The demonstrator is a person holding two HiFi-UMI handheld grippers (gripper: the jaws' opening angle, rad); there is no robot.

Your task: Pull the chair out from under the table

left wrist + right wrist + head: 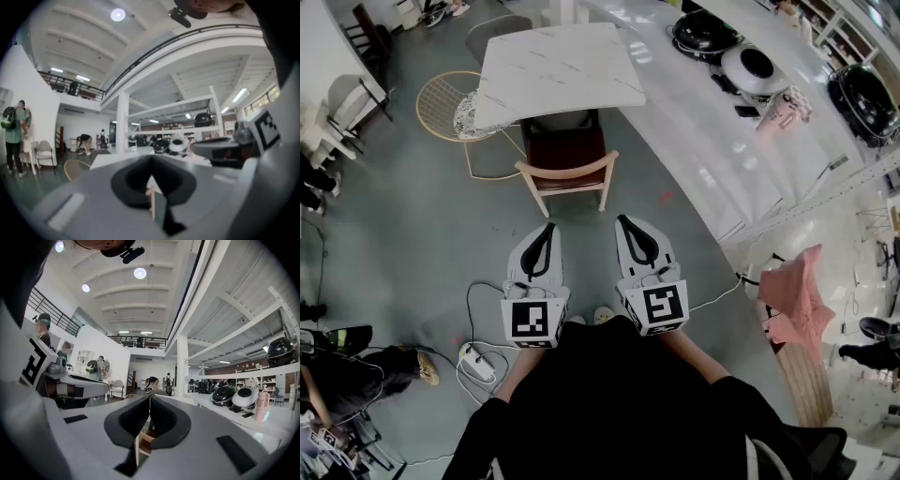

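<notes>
A wooden chair (567, 167) with a dark red seat stands partly tucked under a white marble-topped table (558, 66); its curved backrest faces me. My left gripper (547, 228) and right gripper (624, 221) hang side by side a short way in front of the backrest, apart from it, both shut with nothing between the jaws. In the left gripper view the left gripper (151, 159) shows closed black pads, with a sliver of the chair's wood (151, 202) below them. In the right gripper view the right gripper (149, 399) is likewise closed, the chair (145, 441) visible beneath.
A yellow wire chair (450, 108) stands left of the table. A long white counter (712, 141) with black cookers runs along the right. A power strip and cables (478, 361) lie on the grey floor at my left. A pink cloth (797, 300) hangs at right.
</notes>
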